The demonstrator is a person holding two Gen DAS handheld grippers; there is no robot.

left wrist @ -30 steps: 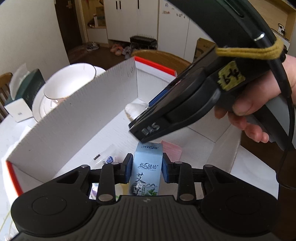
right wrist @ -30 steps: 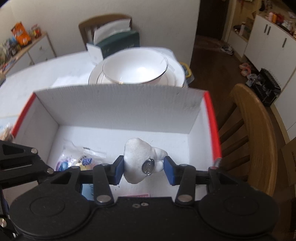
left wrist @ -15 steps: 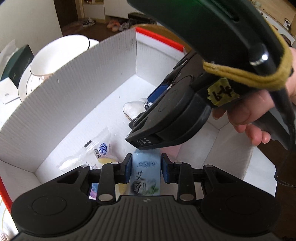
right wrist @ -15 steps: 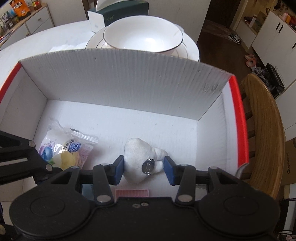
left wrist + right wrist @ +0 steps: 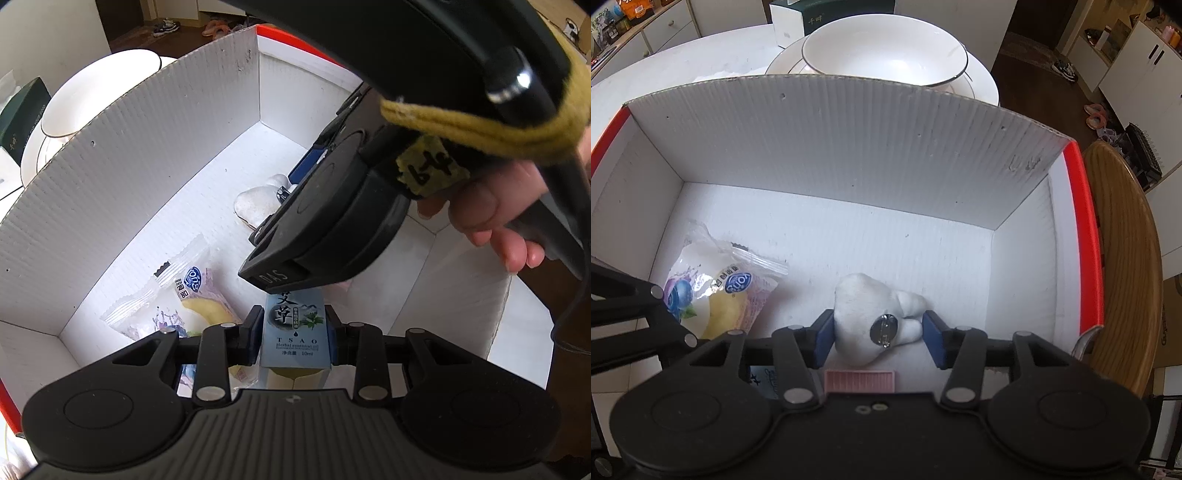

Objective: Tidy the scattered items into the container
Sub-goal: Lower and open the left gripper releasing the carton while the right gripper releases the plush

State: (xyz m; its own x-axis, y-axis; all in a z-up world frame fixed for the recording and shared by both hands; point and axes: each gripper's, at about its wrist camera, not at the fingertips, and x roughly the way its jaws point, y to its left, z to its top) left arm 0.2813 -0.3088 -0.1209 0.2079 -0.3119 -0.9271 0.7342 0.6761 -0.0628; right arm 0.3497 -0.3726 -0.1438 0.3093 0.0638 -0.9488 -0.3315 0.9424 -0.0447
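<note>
A white corrugated box with red rims (image 5: 849, 147) (image 5: 147, 147) is the container. My right gripper (image 5: 878, 336) hangs low inside it, jaws opening. A white plush piece with a metal pin (image 5: 864, 314) (image 5: 255, 206) lies on the box floor between them, and the right pad stands just off it. My left gripper (image 5: 293, 334) is shut on a small blue essential-oil carton (image 5: 295, 332), held upright above the box floor. The right tool's black housing (image 5: 332, 221) hides the carton's far end. A clear snack packet (image 5: 724, 295) (image 5: 184, 299) lies at the left of the floor.
A pink card (image 5: 860, 381) lies on the box floor under the right gripper. A white bowl on stacked plates (image 5: 886, 55) and a dark green tissue box (image 5: 831, 11) stand behind the box. A wooden chair back (image 5: 1123, 258) curves at the right. A hand (image 5: 491, 206) grips the right tool.
Both grippers have tipped further down into the box. The right jaws have spread apart off the plush piece. The left gripper still clamps the blue carton.
</note>
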